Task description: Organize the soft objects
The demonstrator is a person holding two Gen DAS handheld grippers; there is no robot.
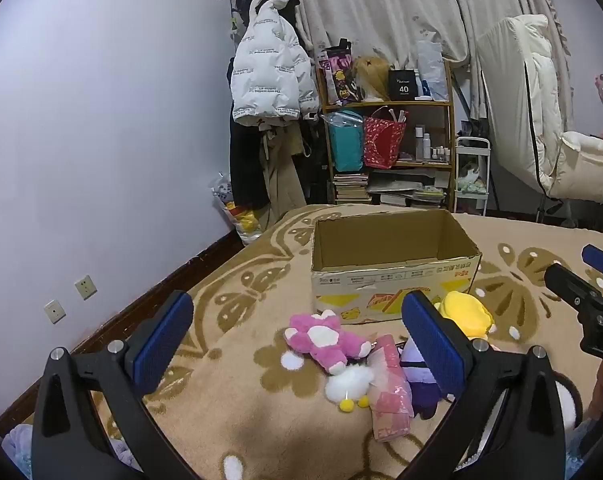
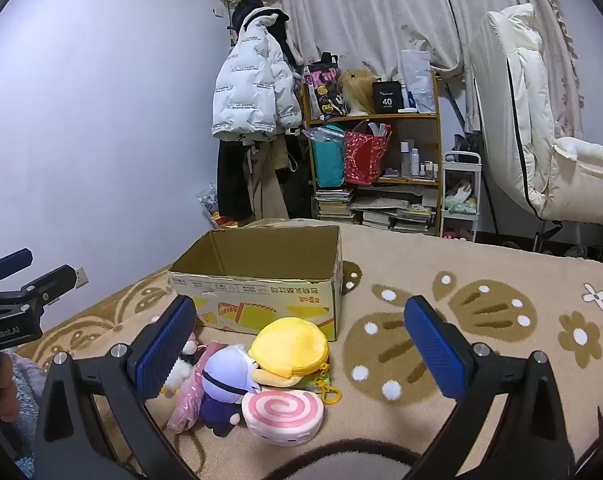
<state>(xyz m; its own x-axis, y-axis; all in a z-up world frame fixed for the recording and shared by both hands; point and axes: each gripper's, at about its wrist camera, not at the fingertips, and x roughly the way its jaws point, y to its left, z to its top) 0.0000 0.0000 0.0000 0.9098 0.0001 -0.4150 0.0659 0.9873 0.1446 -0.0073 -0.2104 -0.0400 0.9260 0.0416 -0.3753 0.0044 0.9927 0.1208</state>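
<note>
Two pairs of tongs hang over a bed covered by a tan blanket [image 1: 261,432] with brown flower and butterfly shapes. The left tongs [image 1: 297,340] fill the bottom of the left wrist view, blue pads spread wide, nothing between them touched. The right tongs [image 2: 301,344] fill the bottom of the right wrist view, likewise spread wide and holding nothing.

An open cardboard box [image 1: 389,276] stands on the blanket at mid-frame in both views, with yellow print on its near side; what shows of its inside is bare.

Just in front of the box lies a small heap of soft things. In the left wrist view a pink-and-white plush [image 1: 325,340] sits left of centre, a white fluffy toy with yellow feet [image 1: 349,384] just below it, and a pink wrapped packet [image 1: 389,392] beside that. A yellow round plush pouch [image 2: 289,344] lies against the foot of the box in the right wrist view, with a purple-and-white doll [image 2: 225,384] to its lower left and a pink swirl cushion [image 2: 283,416] in front, touching the doll.

At the far right edge of the left wrist view the other tool shows. Behind the bed stand a wooden shelf [image 1: 389,136], a hanging white puffer jacket [image 1: 269,68] and pale curtains [image 1: 381,8].
</note>
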